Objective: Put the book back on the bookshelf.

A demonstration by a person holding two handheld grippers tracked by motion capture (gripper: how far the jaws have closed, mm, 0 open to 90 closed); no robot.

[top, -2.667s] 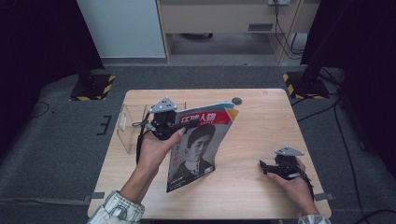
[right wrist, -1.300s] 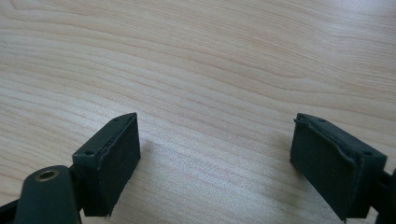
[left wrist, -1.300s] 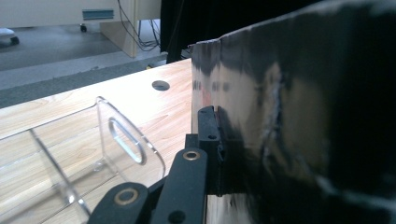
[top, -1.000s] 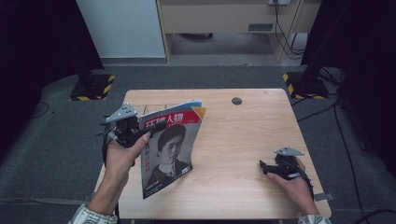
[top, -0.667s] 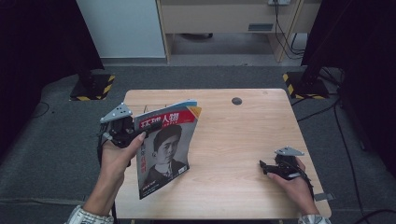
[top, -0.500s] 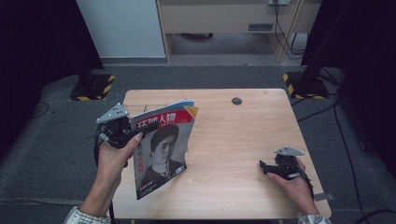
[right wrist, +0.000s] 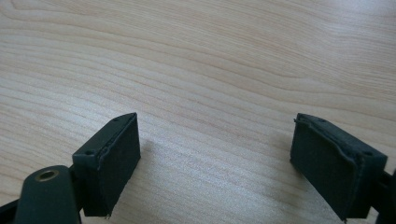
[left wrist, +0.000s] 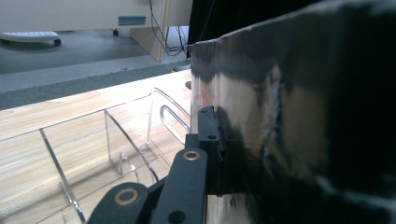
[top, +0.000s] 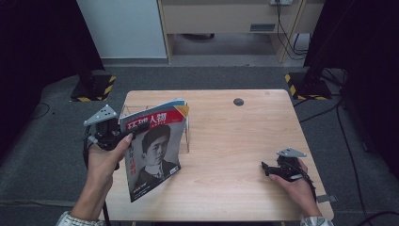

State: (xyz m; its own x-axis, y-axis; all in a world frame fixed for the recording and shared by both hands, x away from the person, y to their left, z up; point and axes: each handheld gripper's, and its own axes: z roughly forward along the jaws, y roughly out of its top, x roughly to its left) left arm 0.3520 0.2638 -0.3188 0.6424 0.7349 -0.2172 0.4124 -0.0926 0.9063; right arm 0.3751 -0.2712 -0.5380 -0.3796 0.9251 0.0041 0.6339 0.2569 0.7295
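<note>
Magazine carried back to the clear rack, ready to go in.

The left gripper (top: pixel 126 137) has its jaws clenched on the upper edge of the glossy magazine with a red masthead and a portrait cover (top: pixel 153 153), which hangs tilted from them above the pale wooden worktop (top: pixel 235 141). Over the last few seconds it has swung left from mid-worktop; the transparent acrylic file rack (left wrist: pixel 116 140) now stands just behind and beside the jaws. Judging by this, the next move is lowering the magazine into a slot between the dividers. The right gripper (top: pixel 273 170) rests well apart on the worktop, jaws released wide, holding nothing.
</note>
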